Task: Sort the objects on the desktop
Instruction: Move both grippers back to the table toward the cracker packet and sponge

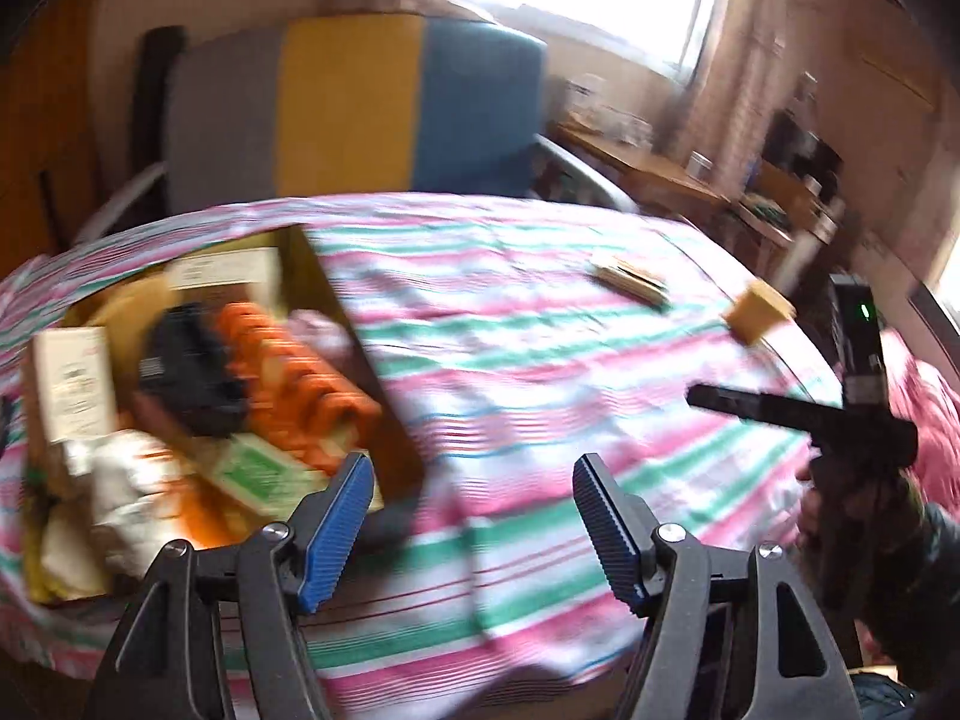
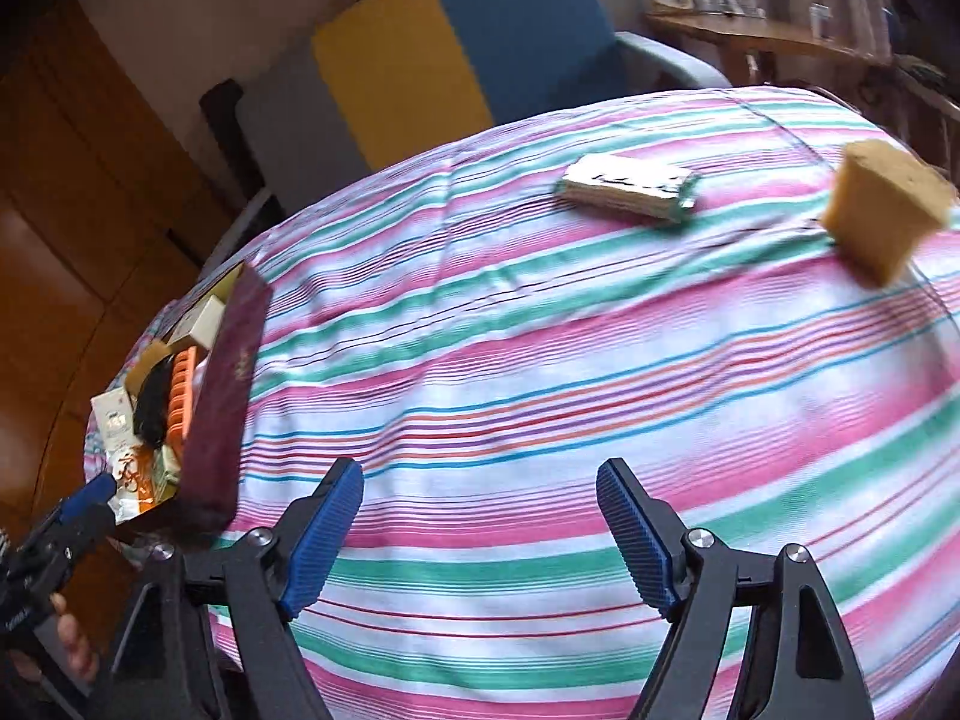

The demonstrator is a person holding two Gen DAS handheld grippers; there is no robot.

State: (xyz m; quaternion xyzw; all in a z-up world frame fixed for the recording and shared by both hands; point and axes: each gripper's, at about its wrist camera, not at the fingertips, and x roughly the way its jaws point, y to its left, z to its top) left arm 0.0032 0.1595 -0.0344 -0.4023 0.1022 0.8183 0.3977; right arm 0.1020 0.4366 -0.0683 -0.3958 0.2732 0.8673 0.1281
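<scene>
box (image 1: 336, 300) is nearly full, both your left gripper (image 1: 474, 525) and right gripper (image 2: 480, 531) gape empty; sponge (image 2: 882, 210) and foil packet (image 2: 630, 186) remain.

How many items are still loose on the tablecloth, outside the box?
2: a yellow sponge near the far right edge, and a silvery packet left of it.

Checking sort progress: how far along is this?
Mostly done: the box already holds an orange tray, cartons and packets. In hand: nothing, both hand-held grippers, left and right, are open and empty. Left: foil packet and sponge on the cloth.
</scene>
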